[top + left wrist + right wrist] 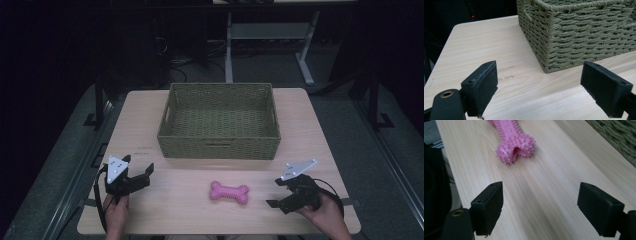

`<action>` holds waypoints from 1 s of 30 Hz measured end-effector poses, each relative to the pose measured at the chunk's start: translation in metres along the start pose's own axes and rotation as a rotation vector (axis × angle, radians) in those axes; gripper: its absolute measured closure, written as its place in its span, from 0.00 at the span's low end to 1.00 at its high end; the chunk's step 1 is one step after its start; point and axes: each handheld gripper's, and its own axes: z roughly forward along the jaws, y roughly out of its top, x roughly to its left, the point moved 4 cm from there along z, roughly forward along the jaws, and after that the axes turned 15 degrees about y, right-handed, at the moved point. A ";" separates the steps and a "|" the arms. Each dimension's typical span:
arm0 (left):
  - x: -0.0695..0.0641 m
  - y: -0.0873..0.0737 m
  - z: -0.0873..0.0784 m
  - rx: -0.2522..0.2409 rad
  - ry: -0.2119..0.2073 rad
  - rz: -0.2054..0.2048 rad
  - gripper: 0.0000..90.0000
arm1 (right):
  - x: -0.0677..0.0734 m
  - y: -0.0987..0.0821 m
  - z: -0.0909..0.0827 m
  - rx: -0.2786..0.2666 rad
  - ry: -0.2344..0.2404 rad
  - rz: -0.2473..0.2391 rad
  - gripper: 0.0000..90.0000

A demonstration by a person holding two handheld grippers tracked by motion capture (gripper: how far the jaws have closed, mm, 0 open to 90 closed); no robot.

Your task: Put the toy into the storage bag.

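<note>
High view: our right gripper (275,192) and left gripper (140,167) gape wide, empty; pink spiked bone toy (229,192) on the table, ungrasped. Next: close in, straddle it.

One pale wooden table (150,115) holds everything here. On it stands one rectangular basket woven from olive-green cord (218,142). One pink rubber chew toy shaped like a bone and covered in small spikes (229,192) lies on the tabletop. Two black handheld grippers are present, one left gripper (141,175) and one right gripper (276,192). Each gripper has two black jaws and carries one grey three-cornered plate. Two hands hold them.
</note>
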 end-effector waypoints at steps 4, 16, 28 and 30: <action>0.000 0.000 0.000 0.001 0.000 0.002 0.15 | 0.004 0.012 0.003 0.032 0.020 -0.029 0.23; -0.001 0.000 0.001 0.002 0.000 0.002 0.15 | 0.013 0.037 0.020 0.094 0.070 -0.092 0.25; 0.001 0.001 0.000 0.000 0.002 -0.001 0.15 | 0.016 0.061 0.037 0.144 0.100 -0.156 0.25; 0.001 0.001 0.000 0.001 0.003 -0.001 0.15 | 0.016 0.063 0.038 0.148 0.100 -0.162 0.25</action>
